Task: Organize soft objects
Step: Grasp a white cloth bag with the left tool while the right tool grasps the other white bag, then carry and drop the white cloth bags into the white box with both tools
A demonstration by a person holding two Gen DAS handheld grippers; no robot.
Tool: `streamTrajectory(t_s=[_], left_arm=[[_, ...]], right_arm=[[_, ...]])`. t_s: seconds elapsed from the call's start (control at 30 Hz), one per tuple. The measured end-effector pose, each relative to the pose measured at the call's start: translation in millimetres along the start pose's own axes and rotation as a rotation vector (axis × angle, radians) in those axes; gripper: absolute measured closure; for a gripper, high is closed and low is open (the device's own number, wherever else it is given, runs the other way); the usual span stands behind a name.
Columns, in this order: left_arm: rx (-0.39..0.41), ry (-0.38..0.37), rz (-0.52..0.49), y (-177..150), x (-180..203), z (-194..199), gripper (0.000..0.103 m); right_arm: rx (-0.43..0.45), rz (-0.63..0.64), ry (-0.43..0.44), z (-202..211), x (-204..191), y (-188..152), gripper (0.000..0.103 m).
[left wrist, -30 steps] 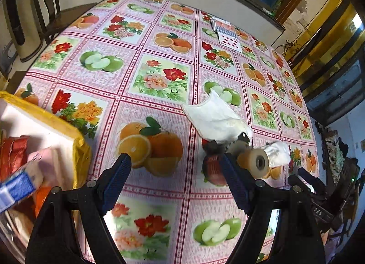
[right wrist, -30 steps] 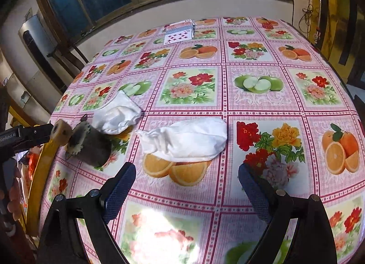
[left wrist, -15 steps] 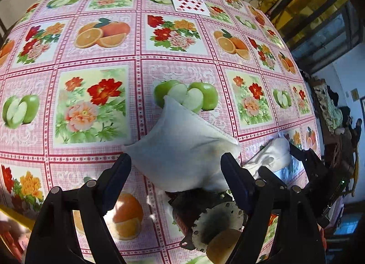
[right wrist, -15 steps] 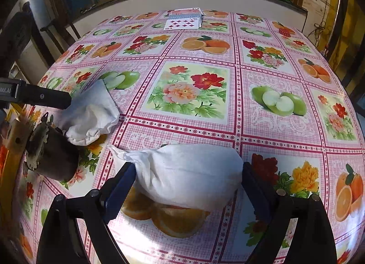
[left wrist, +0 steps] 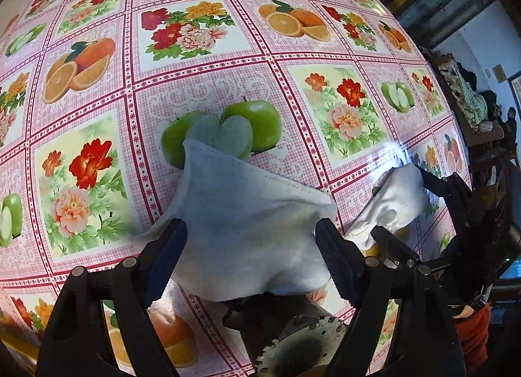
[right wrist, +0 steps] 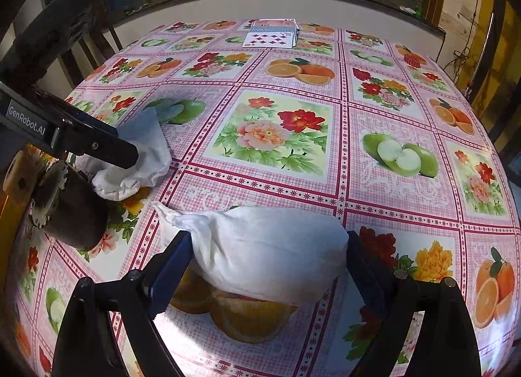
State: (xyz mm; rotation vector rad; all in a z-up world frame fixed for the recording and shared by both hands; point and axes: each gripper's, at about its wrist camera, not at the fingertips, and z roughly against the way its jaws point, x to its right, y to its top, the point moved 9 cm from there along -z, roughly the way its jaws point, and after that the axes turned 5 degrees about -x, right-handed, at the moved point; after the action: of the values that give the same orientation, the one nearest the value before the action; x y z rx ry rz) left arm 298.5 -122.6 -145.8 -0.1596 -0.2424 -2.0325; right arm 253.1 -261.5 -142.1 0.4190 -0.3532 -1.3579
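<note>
Where left gripper (right wrist: 130, 157) reads "GenRobot.AI", white pouch (right wrist: 270, 253)

**Count of items on the table**

Two white cloth pouches are lying on the tablecloth (right wrist: 407, 90): one pouch (right wrist: 270, 256) and a second pouch (right wrist: 143, 155). One dark cylindrical tool with a toothed disc (right wrist: 68, 214) is lying beside them. One spread of playing cards (right wrist: 273, 35) is sitting at the far edge. Two grippers are showing: left gripper (left wrist: 250, 256), right gripper (right wrist: 267, 266).
</note>
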Motion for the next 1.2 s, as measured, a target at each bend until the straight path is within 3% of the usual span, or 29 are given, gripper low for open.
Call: streamTrajectory(t_s=[0.07,0.13,0.3,0.47,0.7,0.87,1.03,1.07,1.1,1.2], left_arm=[[0.002,0.053,-0.02,-1.6,-1.2,-1.1,0.022],[0.011,0.097,-0.021,-1.6,-2.7,-2.2,0.023],[0.044,0.125,0.035,-6.4,-22.7,10.0,0.057],[0.092,0.137,0.118,-21.5,-51.7,22.6,0.071],[0.194,0.127,0.266,-44.2,-87.5,61.1,0.075],[0.204,0.14,0.321,-63.0,-98.4,67.0,0.075],[0.252,0.041,0.358,-53.8,-89.9,69.5,0.073],[0.244,0.045,0.349,-50.0,-85.2,66.0,0.064],[0.235,0.049,0.341,-48.4,-81.7,62.7,0.048],[0.214,0.044,0.321,-38.8,-72.0,50.3,0.039]], right_arm=[[0.004,0.005,0.006,1.7,-1.8,-0.3,0.019],[0.006,0.019,0.008,4.9,-5.2,-1.5,0.031],[0.01,0.039,0.014,11.3,-12.1,-5.9,0.06],[0.005,-0.024,0.08,19.5,-9.9,-15.4,0.067],[0.021,-0.094,0.125,43.8,-5.5,-34.0,0.067],[0.031,-0.119,0.129,54.1,-5.0,-40.1,0.067],[0.046,-0.139,0.122,58.3,-5.2,-36.2,0.066],[0.043,-0.143,0.123,57.4,-4.8,-35.9,0.065],[0.039,-0.148,0.126,55.8,-4.3,-35.9,0.065],[0.024,-0.159,0.127,48.5,-1.6,-36.2,0.064]])
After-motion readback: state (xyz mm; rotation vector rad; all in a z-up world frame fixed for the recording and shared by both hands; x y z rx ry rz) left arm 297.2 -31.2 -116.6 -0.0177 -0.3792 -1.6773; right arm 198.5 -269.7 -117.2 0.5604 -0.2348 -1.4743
